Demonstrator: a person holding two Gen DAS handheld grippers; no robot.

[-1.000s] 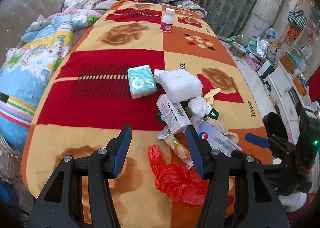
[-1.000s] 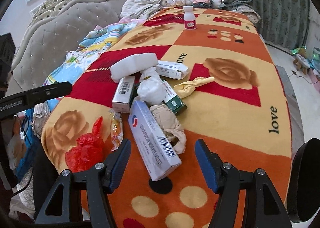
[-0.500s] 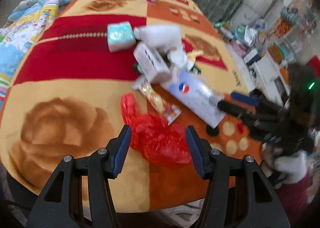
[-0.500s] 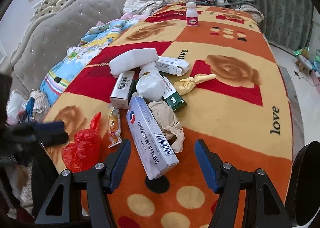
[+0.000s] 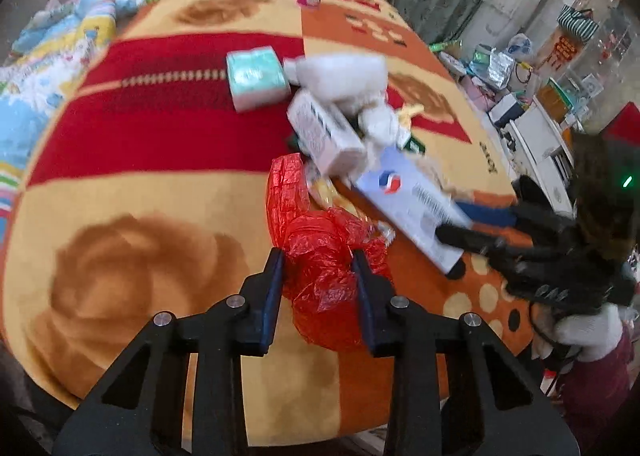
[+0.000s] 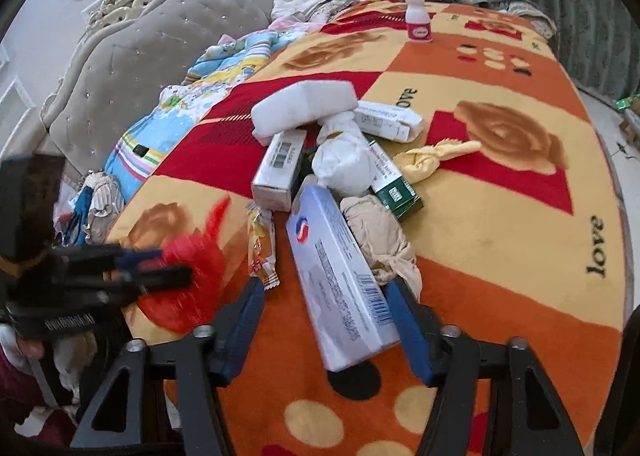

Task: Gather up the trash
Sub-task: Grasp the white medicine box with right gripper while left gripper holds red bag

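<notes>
- Left wrist view: the left gripper [image 5: 320, 280] has just been closing and its jaws pinch the crumpled red plastic bag [image 5: 324, 256], near the blanket's [image 5: 140, 215] front edge. Just beyond lie a snack wrapper [image 5: 324, 191], white boxes and a long blue-and-white box [image 5: 412, 207] — the right gripper [image 5: 472, 223] crowds in from the right. Open blanket spreads leftward; cluttered shelves stand far right.
- Right wrist view: the right gripper's [image 6: 324, 320] jaws have just been narrowing around the long blue-and-white box [image 6: 340, 280]; contact isn't clear. Crumpled beige paper [image 6: 380, 240] touches the box; a white foam block [image 6: 304, 107] tops the pile. A small bottle [image 6: 418, 19] stands well apart — a tufted headboard [image 6: 132, 75] rises left.
</notes>
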